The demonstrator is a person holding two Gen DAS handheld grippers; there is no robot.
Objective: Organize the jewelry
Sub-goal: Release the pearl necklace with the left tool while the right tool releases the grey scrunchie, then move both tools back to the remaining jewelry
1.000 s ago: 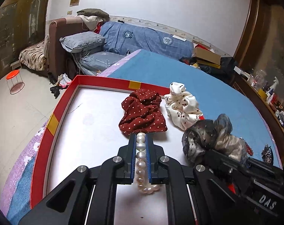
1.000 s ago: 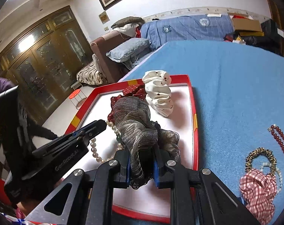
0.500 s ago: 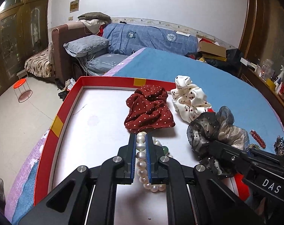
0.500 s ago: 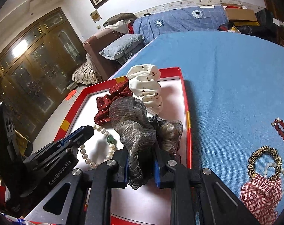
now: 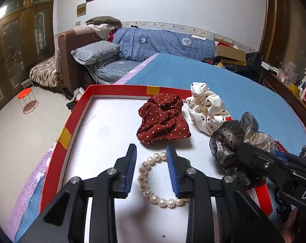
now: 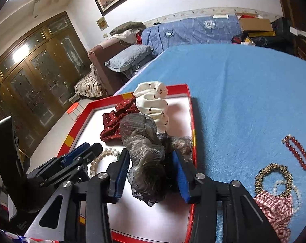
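A white pearl bracelet (image 5: pixel 153 179) lies flat on the white floor of the red-rimmed tray (image 5: pixel 76 119). My left gripper (image 5: pixel 151 151) stands over it, jaws opening, pads clear of the pearls. A grey and black gauze scrunchie (image 6: pixel 146 151) rests on the tray near its right rim. It sits between the spread fingers of my right gripper (image 6: pixel 149 153), whose jaws are opening too and no longer squeeze the fabric. In the left wrist view the right gripper (image 5: pixel 254 156) reaches in from the right behind the scrunchie (image 5: pixel 233 139).
A dark red dotted scrunchie (image 5: pixel 163 121) and a white dotted one (image 5: pixel 207 109) lie at the tray's far side. On the blue cloth to the right lie a red bead bracelet (image 6: pixel 298 151), a leopard-print ring (image 6: pixel 274 174) and a red checked scrunchie (image 6: pixel 274 208).
Both grippers' jaws have spread apart. The pearl bracelet dropped out of the left jaws onto the tray floor. The grey scrunchie came free and puffed out between the right fingers.
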